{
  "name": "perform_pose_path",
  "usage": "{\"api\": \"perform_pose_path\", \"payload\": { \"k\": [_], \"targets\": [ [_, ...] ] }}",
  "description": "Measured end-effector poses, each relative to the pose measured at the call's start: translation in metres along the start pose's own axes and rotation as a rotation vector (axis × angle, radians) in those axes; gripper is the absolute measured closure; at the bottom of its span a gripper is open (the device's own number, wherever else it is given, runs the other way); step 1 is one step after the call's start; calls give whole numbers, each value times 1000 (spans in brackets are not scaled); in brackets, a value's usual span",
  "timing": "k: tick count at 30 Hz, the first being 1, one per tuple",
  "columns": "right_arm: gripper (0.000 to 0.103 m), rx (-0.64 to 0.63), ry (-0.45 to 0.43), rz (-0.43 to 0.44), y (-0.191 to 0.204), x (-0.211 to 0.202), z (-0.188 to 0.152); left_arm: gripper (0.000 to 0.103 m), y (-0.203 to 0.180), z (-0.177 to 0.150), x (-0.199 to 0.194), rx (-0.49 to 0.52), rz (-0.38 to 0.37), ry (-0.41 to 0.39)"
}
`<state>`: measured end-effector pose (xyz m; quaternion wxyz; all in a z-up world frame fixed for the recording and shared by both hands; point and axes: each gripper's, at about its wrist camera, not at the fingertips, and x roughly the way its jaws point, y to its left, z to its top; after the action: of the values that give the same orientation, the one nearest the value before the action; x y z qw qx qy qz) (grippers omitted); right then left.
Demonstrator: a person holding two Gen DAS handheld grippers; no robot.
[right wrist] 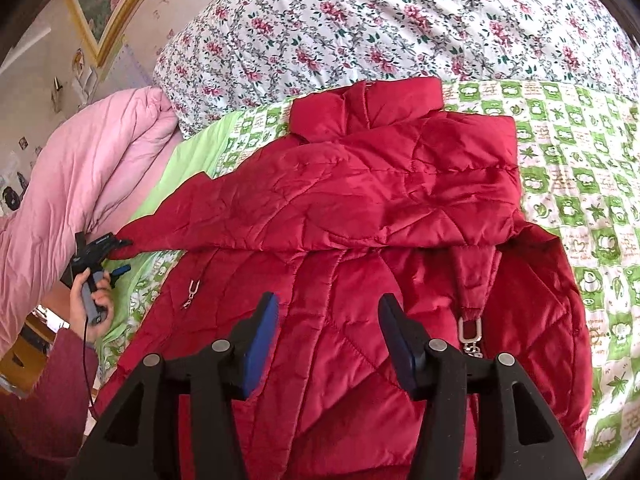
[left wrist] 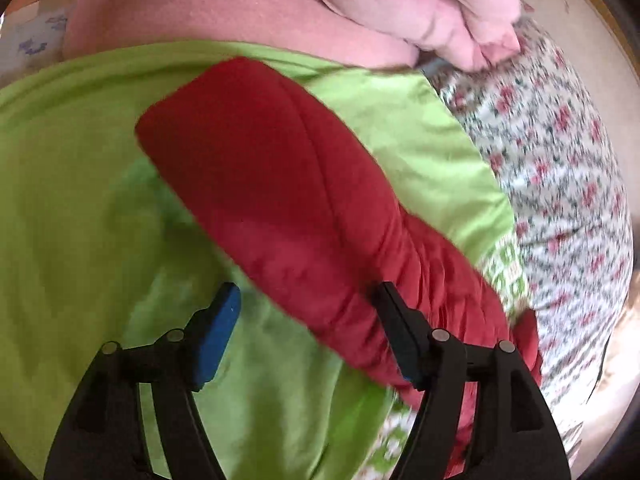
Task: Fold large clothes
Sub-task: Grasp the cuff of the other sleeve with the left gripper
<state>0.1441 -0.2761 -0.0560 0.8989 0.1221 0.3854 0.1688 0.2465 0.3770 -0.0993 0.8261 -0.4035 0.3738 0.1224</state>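
A red quilted jacket [right wrist: 360,208] lay spread on the bed, filling the middle of the right wrist frame, collar toward the top edge and one sleeve [right wrist: 248,208] folded across the chest toward the left. Under it sat a green-and-white printed sheet [right wrist: 580,184], with a floral quilt [right wrist: 380,20] across the top and a pink duvet [right wrist: 88,168] bunched at the left.

The right gripper [right wrist: 328,344] hovered low in the frame over the jacket's front, its jaws apart, the blue pads straddling a quilted seam without pinching it.

At the left edge of that frame, a hand [right wrist: 90,304] gripped the left gripper [right wrist: 116,256] at the sleeve's cuff end. In the left wrist frame the left gripper [left wrist: 308,332] had its jaws parted; the sleeve [left wrist: 280,184] ran diagonally from upper centre to lower right, its gathered cuff lying against the right-hand jaw, while the left-hand pad stood clear over plain green cloth [left wrist: 80,184]. That frame was blurred.
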Motion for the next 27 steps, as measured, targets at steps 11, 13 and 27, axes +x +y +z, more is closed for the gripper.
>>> {"api": "perform_pose_path", "payload": {
  "k": [11, 13, 27],
  "targets": [
    [48, 6, 13, -7, -1, 5, -4, 77, -11, 17, 11, 67, 31, -70],
    [49, 9, 14, -8, -2, 5, -4, 90, -17, 17, 7, 92, 19, -78],
    [49, 20, 6, 1, -5, 2, -4, 95, -85, -1, -51, 281, -91, -179]
  ]
}}
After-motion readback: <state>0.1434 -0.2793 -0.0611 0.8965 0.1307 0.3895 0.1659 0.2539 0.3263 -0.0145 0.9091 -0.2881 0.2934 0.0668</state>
